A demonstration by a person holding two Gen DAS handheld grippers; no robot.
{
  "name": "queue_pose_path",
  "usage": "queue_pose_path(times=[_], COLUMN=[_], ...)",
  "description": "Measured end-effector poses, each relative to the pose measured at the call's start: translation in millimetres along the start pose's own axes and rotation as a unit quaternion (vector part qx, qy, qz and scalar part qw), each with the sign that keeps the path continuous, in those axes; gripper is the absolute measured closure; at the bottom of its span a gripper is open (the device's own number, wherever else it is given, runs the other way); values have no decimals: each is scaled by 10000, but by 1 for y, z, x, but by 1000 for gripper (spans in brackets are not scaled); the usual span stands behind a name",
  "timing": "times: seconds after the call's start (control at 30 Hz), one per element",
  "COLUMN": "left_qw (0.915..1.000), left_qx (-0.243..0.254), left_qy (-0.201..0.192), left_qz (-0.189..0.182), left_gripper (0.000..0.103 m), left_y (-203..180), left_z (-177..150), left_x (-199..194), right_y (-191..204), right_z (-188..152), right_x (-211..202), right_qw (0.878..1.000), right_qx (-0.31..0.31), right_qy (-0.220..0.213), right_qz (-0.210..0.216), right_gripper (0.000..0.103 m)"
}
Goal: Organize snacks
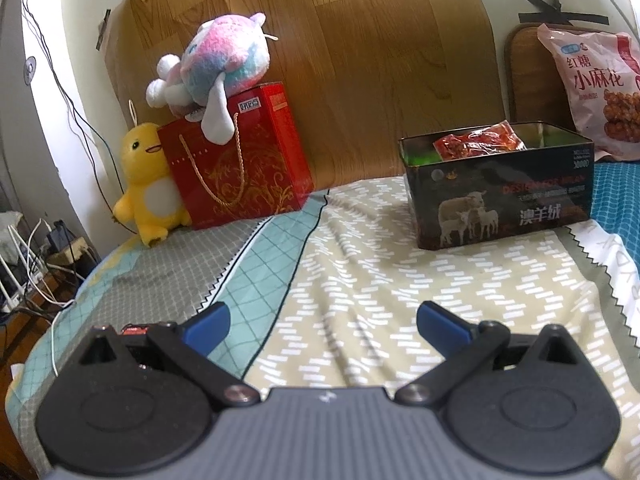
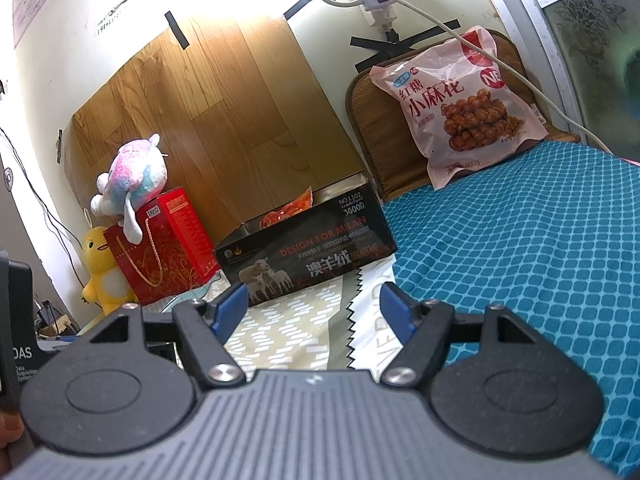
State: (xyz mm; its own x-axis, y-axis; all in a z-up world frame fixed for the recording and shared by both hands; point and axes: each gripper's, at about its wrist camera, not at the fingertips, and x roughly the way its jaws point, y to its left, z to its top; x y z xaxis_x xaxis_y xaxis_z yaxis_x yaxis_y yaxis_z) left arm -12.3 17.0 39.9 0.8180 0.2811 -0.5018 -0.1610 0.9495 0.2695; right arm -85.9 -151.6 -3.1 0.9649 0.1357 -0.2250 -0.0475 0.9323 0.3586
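A black tin box (image 1: 500, 200) with sheep printed on its side stands open on the bed, and a red snack packet (image 1: 478, 142) lies inside it. A big pink bag of twisted snacks (image 1: 592, 88) leans against the headboard behind the box. My left gripper (image 1: 322, 322) hovers open over the patterned cloth, well short of the box, with nothing between its blue fingers. In the right wrist view the same box (image 2: 308, 252), red packet (image 2: 286, 210) and pink bag (image 2: 460, 104) show. My right gripper (image 2: 312, 308) is open and holds nothing.
A red gift bag (image 1: 240, 164) stands at the left with a pastel plush toy (image 1: 216, 72) on top and a yellow duck plush (image 1: 148, 184) beside it. A teal quilt (image 2: 520, 260) covers the right side. Cables and clutter (image 1: 32, 264) sit past the bed's left edge.
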Motion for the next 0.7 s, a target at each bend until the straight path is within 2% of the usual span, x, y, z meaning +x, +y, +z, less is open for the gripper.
queue_pose_path(times=[0.7], left_qw=[9996], left_qx=[141], left_qy=[147], left_qz=[-194], left_gripper=[0], left_y=[-2], left_z=[-4], left_x=[3], right_y=[-1], right_z=[0], right_x=[0], right_qw=[10000], right_qx=[19], right_qy=[25], right_qz=[2], right_gripper=[28])
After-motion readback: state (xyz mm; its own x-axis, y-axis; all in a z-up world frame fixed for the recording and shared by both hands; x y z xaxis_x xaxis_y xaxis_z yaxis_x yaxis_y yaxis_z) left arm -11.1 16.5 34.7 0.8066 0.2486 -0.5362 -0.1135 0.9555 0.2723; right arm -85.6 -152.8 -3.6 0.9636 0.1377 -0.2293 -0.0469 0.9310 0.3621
